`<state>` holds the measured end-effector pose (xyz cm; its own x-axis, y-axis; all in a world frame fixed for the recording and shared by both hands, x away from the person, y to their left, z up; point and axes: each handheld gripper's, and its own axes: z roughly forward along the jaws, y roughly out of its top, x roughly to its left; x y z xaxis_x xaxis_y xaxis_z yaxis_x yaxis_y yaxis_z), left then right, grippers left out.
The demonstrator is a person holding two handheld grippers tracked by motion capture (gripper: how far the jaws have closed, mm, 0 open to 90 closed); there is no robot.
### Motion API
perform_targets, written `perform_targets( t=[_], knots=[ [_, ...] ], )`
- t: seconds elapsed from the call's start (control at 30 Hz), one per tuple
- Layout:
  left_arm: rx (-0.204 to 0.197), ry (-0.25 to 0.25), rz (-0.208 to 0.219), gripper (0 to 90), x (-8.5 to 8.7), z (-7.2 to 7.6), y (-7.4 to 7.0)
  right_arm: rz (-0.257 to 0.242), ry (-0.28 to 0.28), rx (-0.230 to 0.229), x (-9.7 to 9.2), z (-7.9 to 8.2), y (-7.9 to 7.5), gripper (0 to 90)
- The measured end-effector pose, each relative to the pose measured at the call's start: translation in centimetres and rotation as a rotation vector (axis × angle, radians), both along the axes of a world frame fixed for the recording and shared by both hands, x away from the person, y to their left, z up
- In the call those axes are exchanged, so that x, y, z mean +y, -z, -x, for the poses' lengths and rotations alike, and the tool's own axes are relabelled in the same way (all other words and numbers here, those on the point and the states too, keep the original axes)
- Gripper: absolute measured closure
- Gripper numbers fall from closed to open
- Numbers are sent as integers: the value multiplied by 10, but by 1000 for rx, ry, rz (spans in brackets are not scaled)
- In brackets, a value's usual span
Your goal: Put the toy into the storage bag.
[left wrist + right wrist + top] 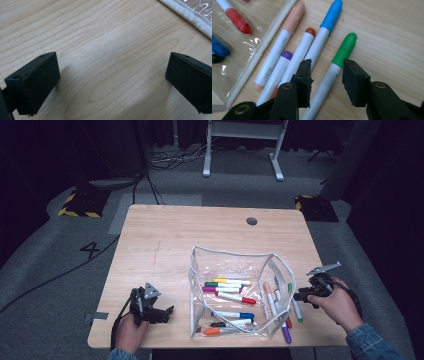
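Note:
A clear zip pouch (pixel 232 254) with a white edge lies open on the wooden table (pixel 165 240), with several coloured markers inside. More markers lie just right of it. In the right gripper view my right gripper (pixel 326 75) is low over the table and its jaws straddle the white barrel of the green-capped marker (pixel 344 48) with small gaps on both sides. The high view has this gripper (pixel 305 296) at the pouch's right side, next to the green marker (pixel 296 307). My left gripper (pixel 167 312) rests near the front left edge, jaws wide apart over bare wood (pixel 112 75).
Beside the green marker lie a blue-capped (pixel 332 15), a red-brown (pixel 310 32), a peach (pixel 294 15) and a purple (pixel 285 55) marker, close together. The pouch's white edge (pixel 190 16) is ahead of the left gripper. A cable hole (pixel 251 221) sits at the table's far side.

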<state>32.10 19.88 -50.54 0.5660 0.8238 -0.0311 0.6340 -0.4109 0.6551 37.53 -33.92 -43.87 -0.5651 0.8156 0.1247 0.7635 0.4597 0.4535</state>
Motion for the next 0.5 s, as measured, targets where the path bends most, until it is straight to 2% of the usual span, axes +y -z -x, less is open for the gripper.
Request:
perform_targets(
  t=[0.23, 0.37, 0.43, 0.5],
  knots=[
    [0, 0, 0, 0, 0, 0, 0, 44, 24, 39, -1, -4, 26, 657],
    [0, 0, -1, 0, 0, 0, 0, 69, 76, 40, -4, -6, 28, 759],
    [0, 1, -1, 0, 0, 0, 0, 56, 107, 45, -5, -6, 28, 767],
    [0, 1, -1, 0, 0, 0, 0, 52, 112, 45, -7, -7, 28, 768]
  ],
)
